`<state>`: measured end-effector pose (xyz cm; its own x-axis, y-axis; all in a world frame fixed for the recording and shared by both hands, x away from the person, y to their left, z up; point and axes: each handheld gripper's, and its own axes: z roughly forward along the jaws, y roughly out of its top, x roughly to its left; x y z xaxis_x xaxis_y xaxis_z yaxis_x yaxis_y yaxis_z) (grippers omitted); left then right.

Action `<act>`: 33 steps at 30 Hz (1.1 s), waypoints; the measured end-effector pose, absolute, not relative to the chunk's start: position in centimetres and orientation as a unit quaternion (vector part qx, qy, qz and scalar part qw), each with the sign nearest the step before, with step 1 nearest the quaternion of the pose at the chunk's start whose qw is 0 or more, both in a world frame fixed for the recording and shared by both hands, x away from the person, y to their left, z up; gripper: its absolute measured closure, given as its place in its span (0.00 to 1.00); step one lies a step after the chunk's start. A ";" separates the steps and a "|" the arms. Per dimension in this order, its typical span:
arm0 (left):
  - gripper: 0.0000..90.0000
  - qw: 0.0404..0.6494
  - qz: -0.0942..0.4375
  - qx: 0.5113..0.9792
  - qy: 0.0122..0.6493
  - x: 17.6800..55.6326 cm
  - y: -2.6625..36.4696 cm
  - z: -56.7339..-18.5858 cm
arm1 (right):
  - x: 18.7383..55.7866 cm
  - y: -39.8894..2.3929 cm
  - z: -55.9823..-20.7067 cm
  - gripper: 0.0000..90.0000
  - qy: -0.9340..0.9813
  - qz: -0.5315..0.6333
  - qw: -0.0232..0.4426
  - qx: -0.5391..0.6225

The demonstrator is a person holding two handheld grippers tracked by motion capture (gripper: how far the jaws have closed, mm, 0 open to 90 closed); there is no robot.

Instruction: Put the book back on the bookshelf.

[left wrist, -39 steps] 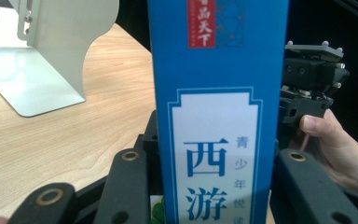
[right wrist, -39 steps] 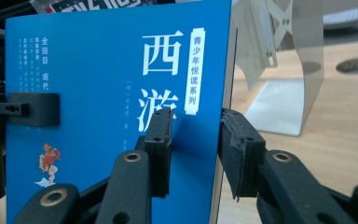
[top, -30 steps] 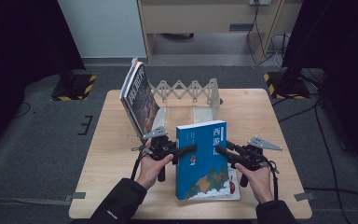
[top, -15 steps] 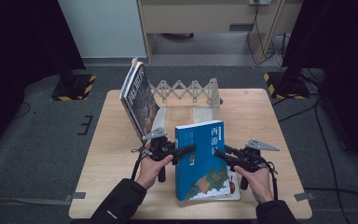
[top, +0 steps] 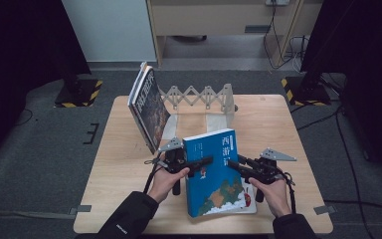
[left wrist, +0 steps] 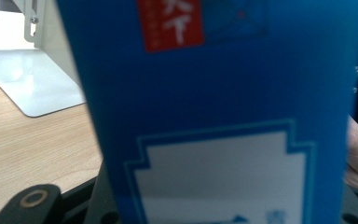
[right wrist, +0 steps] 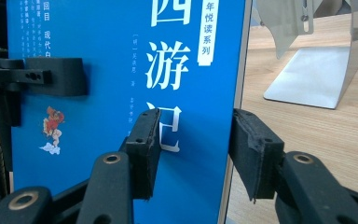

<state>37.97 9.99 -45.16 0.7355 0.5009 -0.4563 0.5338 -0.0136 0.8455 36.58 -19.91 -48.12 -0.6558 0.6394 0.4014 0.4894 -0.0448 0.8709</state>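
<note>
A: Found book (top: 216, 186) tilted up, near centre. Just closed right tongs (top: 234, 164) across its right edge, pads on it. Just widened left tongs (top: 206, 160) at left edge; grip there unclear.
B: Needed firm right pinch before freeing left.

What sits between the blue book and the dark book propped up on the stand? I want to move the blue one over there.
In the high view, the bare white base of the stand and bare table lie between the blue book and the dark book.
</note>
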 end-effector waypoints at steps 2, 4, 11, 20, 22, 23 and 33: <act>0.61 0.602 -0.016 0.708 0.370 38.0 10.0 -45.3 | 36.6 -19.9 -48.1 0.61 0.689 0.595 0.065 0.410; 0.62 0.602 -0.018 0.705 0.374 37.9 9.9 -45.4 | 36.6 -19.9 -48.1 0.61 0.688 0.594 0.067 0.411; 0.65 0.599 -0.028 0.698 0.391 38.0 10.0 -45.3 | 36.6 -19.9 -48.1 0.61 0.690 0.593 0.069 0.409; 0.66 0.580 -0.059 0.703 0.407 38.2 10.7 -44.6 | 36.6 -19.7 -47.9 0.59 0.687 0.599 0.069 0.405; 0.67 0.578 -0.068 0.703 0.409 38.3 10.9 -44.5 | 36.6 -19.9 -47.9 0.57 0.683 0.601 0.066 0.410; 0.67 0.576 -0.074 0.704 0.409 38.4 11.0 -44.4 | 36.6 -19.9 -47.9 0.57 0.683 0.601 0.066 0.410; 0.67 0.581 -0.076 0.705 0.399 38.5 12.7 -42.0 | 36.9 -21.8 -48.0 0.55 0.678 0.588 0.089 0.433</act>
